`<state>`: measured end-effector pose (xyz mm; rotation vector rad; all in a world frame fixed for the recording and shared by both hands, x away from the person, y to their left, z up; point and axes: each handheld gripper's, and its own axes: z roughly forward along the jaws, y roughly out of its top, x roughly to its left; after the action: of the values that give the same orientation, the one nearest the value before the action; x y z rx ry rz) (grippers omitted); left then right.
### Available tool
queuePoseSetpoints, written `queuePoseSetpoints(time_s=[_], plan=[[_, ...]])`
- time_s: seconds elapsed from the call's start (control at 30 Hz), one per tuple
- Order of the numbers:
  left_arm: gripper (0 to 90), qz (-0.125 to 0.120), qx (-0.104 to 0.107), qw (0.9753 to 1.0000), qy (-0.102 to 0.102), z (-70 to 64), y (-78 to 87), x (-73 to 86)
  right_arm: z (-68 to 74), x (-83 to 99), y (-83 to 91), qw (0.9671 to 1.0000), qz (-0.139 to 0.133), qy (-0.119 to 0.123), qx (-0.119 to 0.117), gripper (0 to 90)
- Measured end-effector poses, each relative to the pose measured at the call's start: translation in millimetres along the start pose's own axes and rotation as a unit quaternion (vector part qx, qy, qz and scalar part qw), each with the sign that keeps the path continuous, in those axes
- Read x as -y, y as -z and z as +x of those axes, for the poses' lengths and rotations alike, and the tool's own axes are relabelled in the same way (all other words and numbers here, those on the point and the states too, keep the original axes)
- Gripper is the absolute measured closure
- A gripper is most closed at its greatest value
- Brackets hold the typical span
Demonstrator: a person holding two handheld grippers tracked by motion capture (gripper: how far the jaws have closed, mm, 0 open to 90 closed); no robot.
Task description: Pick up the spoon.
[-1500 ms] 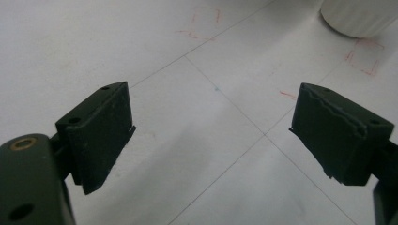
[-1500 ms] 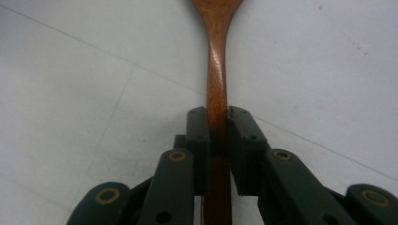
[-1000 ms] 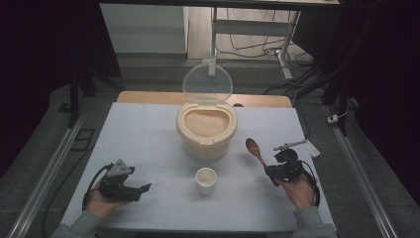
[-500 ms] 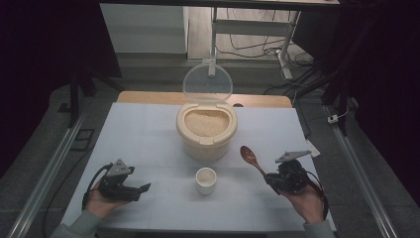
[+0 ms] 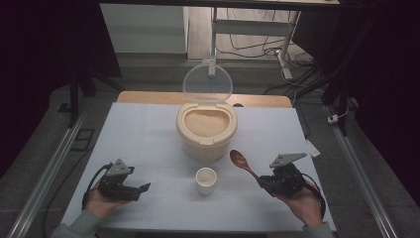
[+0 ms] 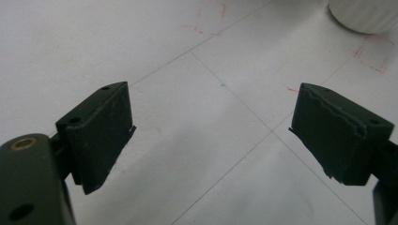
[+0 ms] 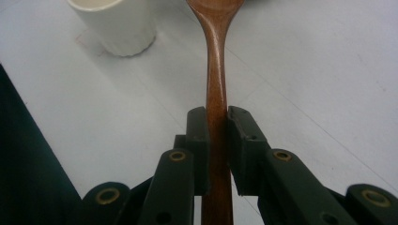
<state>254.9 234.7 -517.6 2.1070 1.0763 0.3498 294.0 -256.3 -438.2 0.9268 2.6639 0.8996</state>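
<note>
1. The right gripper (image 5: pixel 266 185), held in the person's right hand (image 5: pixel 303 204) at the near right of the table (image 5: pixel 138 134), has its jaws pinched on the handle of a wooden spoon (image 5: pixel 242 163); in the right gripper view the right gripper (image 7: pixel 217 117) clamps the brown spoon (image 7: pixel 217 70) from both sides.
2. The spoon's bowl points up and away toward the middle of the table, raised off the surface, ending just beside the rice container's base.
3. The left gripper (image 5: pixel 141 191), resting in the left hand (image 5: pixel 101 204) at the near left of the table, has its jaws spread wide with nothing between them; the left gripper view shows the left gripper (image 6: pixel 211 136) over bare white table (image 6: pixel 197 70) marked with thin lines and faint red marks.
4. A small white cup (image 5: pixel 206 180) stands upright near the front centre, between the two grippers; it appears at the upper left of the right gripper view (image 7: pixel 115 26).
5. Behind the cup sits a cream rice container (image 5: pixel 206 130) filled with rice (image 5: pixel 205 121), its clear round lid (image 5: pixel 207 83) standing open at the back.
</note>
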Motion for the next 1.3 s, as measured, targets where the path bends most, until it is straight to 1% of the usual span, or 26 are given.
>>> queuePoseSetpoints(time_s=[0.13,0.2,0.27,0.3,0.43,0.57,0.67,0.77,1.03,1.13,1.3], plan=[[12.9,0.000,0.000,1.0000,0.001,0.0,0.1,0.1,4.8,-5.7,-1.6,0.9997,-0.002,0.024,-0.008,78.7],[13.0,0.000,0.000,1.0000,0.000,-0.1,0.2,0.1,8.8,-9.4,-2.4,0.9996,0.001,0.027,-0.011,78.7],[13.0,0.000,0.000,1.0000,0.000,0.0,0.3,0.1,11.4,-13.4,-3.8,0.9991,0.000,0.041,-0.014,78.7],[13.0,-0.001,0.000,1.0000,0.000,0.1,0.4,0.2,13.4,-15.2,-4.4,0.9990,0.000,0.042,-0.018,78.7],[13.0,0.000,0.000,1.0000,0.000,0.6,0.6,0.4,19.0,-22.9,-8.2,0.9976,-0.001,0.065,-0.027,78.8],[13.0,0.000,-0.001,1.0000,0.001,0.8,0.9,0.8,25.6,-30.2,-12.1,0.9960,0.001,0.081,-0.038,78.7],[13.0,0.000,-0.001,1.0000,0.002,0.7,0.9,1.1,30.9,-35.8,-15.3,0.9950,0.002,0.091,-0.042,78.7],[13.0,0.000,-0.001,1.0000,0.001,1.1,1.1,1.1,34.8,-41.7,-19.0,0.9929,0.002,0.108,-0.050,78.7],[13.0,0.000,0.000,1.0000,0.001,0.7,1.1,1.1,46.2,-57.4,-30.3,0.9885,0.006,0.138,-0.061,78.7],[13.0,0.000,0.000,1.0000,0.001,0.9,1.4,1.1,51.3,-63.7,-34.6,0.9864,0.010,0.150,-0.065,78.7],[13.0,-0.001,0.000,1.0000,0.000,1.1,2.1,1.1,59.5,-73.0,-41.2,0.9821,0.016,0.174,-0.072,78.7]])
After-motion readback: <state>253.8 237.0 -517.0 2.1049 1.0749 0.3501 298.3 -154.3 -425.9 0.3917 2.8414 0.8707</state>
